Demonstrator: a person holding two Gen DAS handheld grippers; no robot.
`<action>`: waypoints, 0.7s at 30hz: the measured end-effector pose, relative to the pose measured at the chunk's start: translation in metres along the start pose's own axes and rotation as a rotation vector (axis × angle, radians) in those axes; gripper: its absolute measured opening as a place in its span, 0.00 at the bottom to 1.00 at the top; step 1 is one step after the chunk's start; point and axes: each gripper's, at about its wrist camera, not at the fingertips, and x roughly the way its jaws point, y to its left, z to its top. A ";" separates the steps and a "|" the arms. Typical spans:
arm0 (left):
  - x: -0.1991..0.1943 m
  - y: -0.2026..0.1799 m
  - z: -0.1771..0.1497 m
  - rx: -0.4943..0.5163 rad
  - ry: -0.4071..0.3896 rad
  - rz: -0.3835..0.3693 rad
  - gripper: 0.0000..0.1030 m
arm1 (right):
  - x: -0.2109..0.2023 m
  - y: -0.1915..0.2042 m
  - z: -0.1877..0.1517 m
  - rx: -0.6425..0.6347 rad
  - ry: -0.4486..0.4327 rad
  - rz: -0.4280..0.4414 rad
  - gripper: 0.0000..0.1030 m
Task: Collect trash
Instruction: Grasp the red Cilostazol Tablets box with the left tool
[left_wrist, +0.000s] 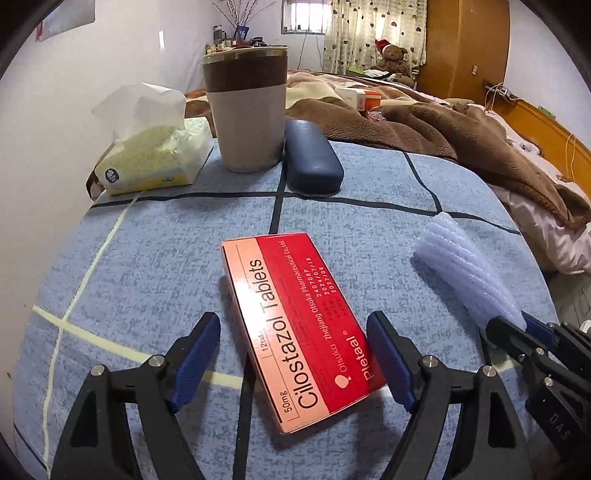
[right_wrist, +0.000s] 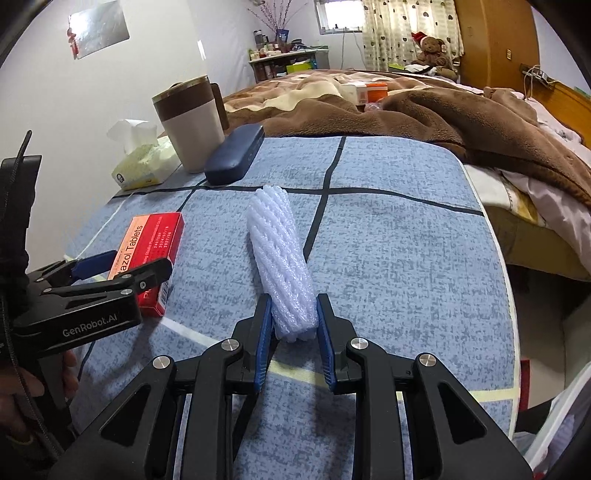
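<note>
The right gripper (right_wrist: 293, 325) is closest. Its two blue pads squeeze the near end of the white foam net roll (right_wrist: 279, 254), which lies on the bench (right_wrist: 406, 258) and points away toward 12 o'clock

At about 9 o'clock from the roll is the left gripper (left_wrist: 295, 360). It stands wide, and no pad touches anything. The red tablet box (left_wrist: 295, 328) lies flat on the bench between its pads, with gaps on both sides. White words on the box say "Cilostazol Tablets". In the left wrist view the roll sits at 3 o'clock from the box, with the right gripper pinching its end

The bench has a blue cloth with dark lines and pale lines

Farther off, at 11 o'clock from the box, stand three things in a row at the back of the bench. A dark blue glasses case (left_wrist: 313, 157) lies just beside a tall brown and cream cup (left_wrist: 246, 110). A yellow tissue pack (left_wrist: 155, 155) with a white tissue sticking up sits at 9 o'clock from the cup

Behind the bench is a bed with a brown blanket (left_wrist: 443, 129). A teddy bear (left_wrist: 395, 59) sits far back by the spotted curtain
</note>
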 end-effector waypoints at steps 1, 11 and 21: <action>0.000 0.000 0.000 -0.001 0.002 0.002 0.82 | 0.000 0.000 0.000 0.001 0.001 0.001 0.24; 0.013 -0.010 0.002 -0.001 0.024 -0.027 0.81 | 0.001 -0.003 -0.001 0.005 0.000 0.013 0.24; 0.010 -0.010 0.008 -0.012 -0.046 -0.056 0.49 | 0.001 -0.004 -0.001 0.010 -0.005 0.013 0.24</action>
